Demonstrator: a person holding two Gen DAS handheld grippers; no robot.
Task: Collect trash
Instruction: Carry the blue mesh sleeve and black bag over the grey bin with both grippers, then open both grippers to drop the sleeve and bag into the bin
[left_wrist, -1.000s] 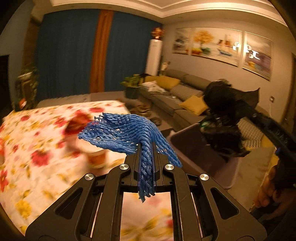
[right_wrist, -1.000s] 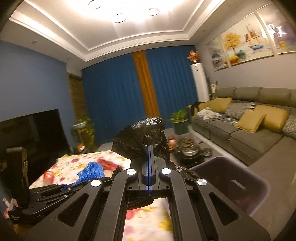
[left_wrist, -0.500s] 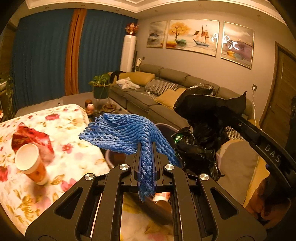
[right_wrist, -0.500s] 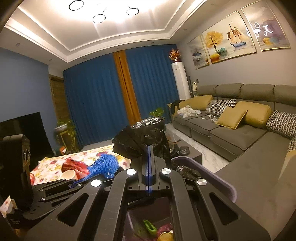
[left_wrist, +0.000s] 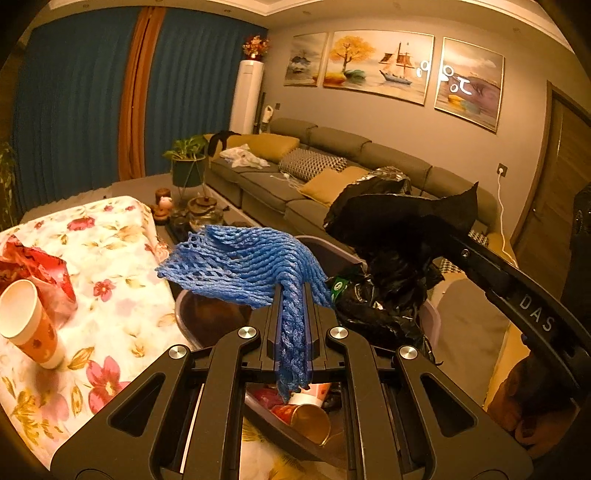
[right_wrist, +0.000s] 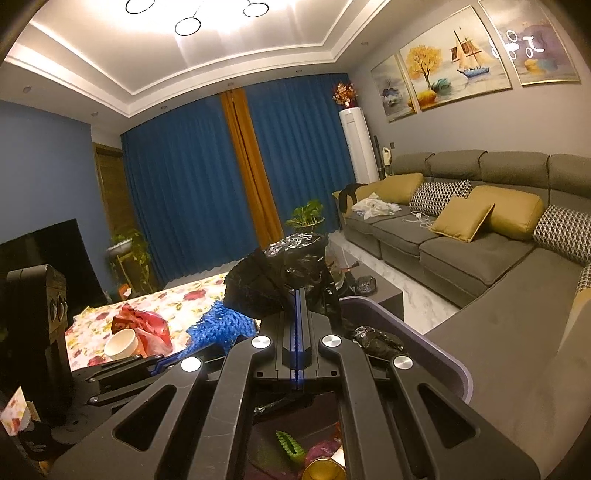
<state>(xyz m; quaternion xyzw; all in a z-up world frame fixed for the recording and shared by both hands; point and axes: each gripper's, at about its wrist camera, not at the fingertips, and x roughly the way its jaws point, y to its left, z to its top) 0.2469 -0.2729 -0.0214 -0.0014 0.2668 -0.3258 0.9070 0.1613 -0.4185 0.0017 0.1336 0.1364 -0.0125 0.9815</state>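
Blue foam net (left_wrist: 243, 271) pinched in left gripper (left_wrist: 291, 295), black plastic bag (right_wrist: 280, 275) clamped in right gripper (right_wrist: 297, 306), both over the bin (right_wrist: 436, 347).
Let go only once each piece hangs inside the bin rim; net could snag. Beside the bin on the flowered table (left_wrist: 110, 295): 1 paper cup (left_wrist: 27, 321), red wrapper (left_wrist: 33, 262).

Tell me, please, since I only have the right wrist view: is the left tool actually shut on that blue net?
Observer: Yes. The left tool is shut on the blue foam net, with a strand hanging down between its fingers.
Operator: Thank you. Where does the black bag hang relative to the bin?
Observer: The black plastic bag in the right tool hangs over the bin, on the side away from the table.
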